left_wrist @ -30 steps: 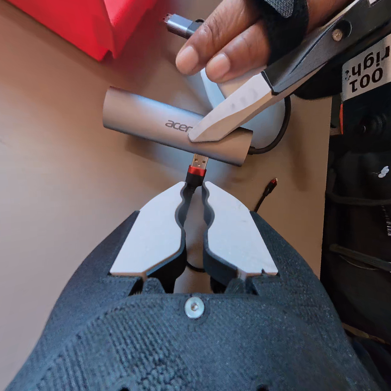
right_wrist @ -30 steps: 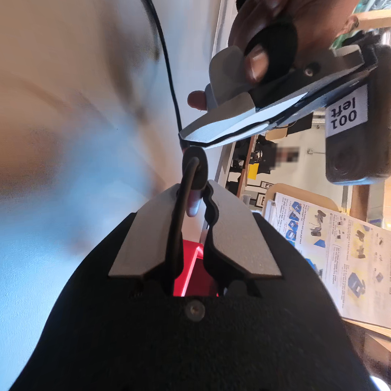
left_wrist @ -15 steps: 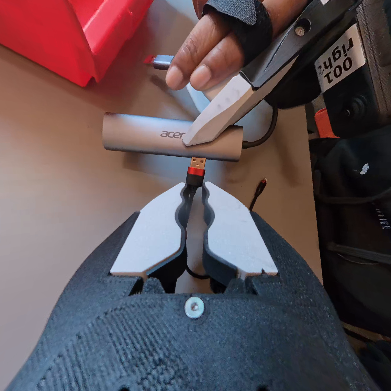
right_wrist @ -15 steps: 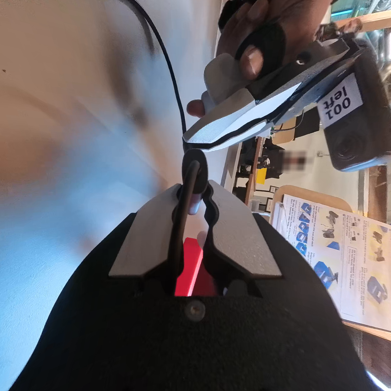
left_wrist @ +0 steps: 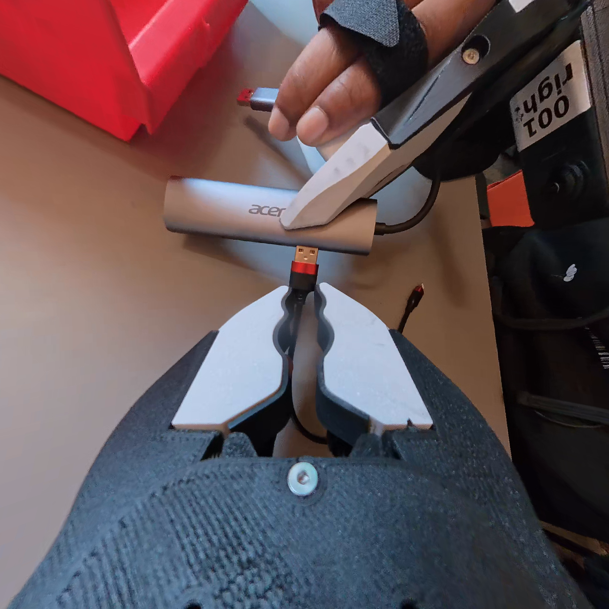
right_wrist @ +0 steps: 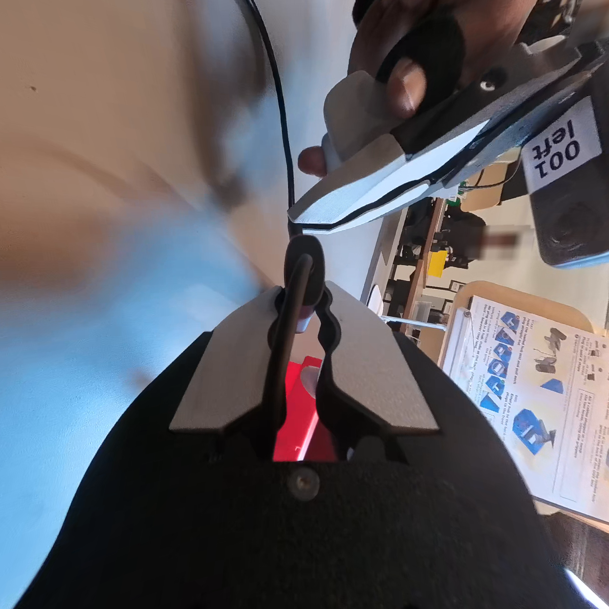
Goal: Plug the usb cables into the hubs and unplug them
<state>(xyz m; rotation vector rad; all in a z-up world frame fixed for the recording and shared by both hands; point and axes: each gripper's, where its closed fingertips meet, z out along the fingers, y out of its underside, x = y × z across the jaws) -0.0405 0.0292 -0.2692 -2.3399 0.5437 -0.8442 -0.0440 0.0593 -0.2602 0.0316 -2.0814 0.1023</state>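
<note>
Both jaws stay clamped: left gripper (left_wrist: 302,290) on USB plug (left_wrist: 304,263), right gripper (right_wrist: 304,290) on hub (left_wrist: 230,214); plug unmoved.

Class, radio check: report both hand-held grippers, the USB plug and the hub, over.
Left hand-held gripper shut on red-collared USB plug. Right hand-held gripper shut on grey hub. Plug tip at hub's side, not seated. Nothing between them.

tan table (left_wrist: 82,263) | grey hub (left_wrist: 224,211) | red bin (left_wrist: 82,59) | loose plug (left_wrist: 260,98)
</note>
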